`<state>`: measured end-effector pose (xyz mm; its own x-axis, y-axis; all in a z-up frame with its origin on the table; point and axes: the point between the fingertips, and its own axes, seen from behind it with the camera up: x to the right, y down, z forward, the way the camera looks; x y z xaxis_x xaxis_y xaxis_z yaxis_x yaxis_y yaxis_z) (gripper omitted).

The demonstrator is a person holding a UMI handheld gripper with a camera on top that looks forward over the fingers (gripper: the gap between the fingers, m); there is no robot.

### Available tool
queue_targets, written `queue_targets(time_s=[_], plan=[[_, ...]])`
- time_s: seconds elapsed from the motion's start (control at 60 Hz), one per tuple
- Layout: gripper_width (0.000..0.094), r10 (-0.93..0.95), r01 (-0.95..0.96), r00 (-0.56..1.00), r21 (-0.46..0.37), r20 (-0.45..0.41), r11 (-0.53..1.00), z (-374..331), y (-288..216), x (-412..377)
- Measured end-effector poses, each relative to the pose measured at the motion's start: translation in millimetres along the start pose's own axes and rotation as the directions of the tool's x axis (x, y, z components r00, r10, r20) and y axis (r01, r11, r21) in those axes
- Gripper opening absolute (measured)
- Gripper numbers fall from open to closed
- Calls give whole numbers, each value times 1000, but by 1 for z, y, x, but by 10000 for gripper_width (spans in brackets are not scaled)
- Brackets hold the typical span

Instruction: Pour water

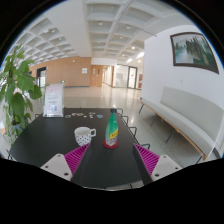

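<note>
A green bottle (112, 131) with a red base and a colourful label stands upright on the dark table (60, 135), just beyond my fingers. To its left sits a white mug (84, 134) with a dark pattern. My gripper (110, 160) is open, its magenta pads (75, 158) spread wide at either side, with only bare table between them. Neither the bottle nor the mug touches the fingers.
A white sign stand (53, 100) rests at the table's far left, next to a leafy plant (14, 88). A white bench (180, 115) runs along the right wall under a framed picture (190, 48). Small items (80, 114) lie far back on the table.
</note>
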<state>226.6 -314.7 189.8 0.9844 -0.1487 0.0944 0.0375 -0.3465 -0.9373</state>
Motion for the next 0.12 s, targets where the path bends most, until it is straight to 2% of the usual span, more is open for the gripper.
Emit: queue_targets(time_s=[0.117], plan=[[857,8,-8,1000,-6,8,1000,-1,5,-2]])
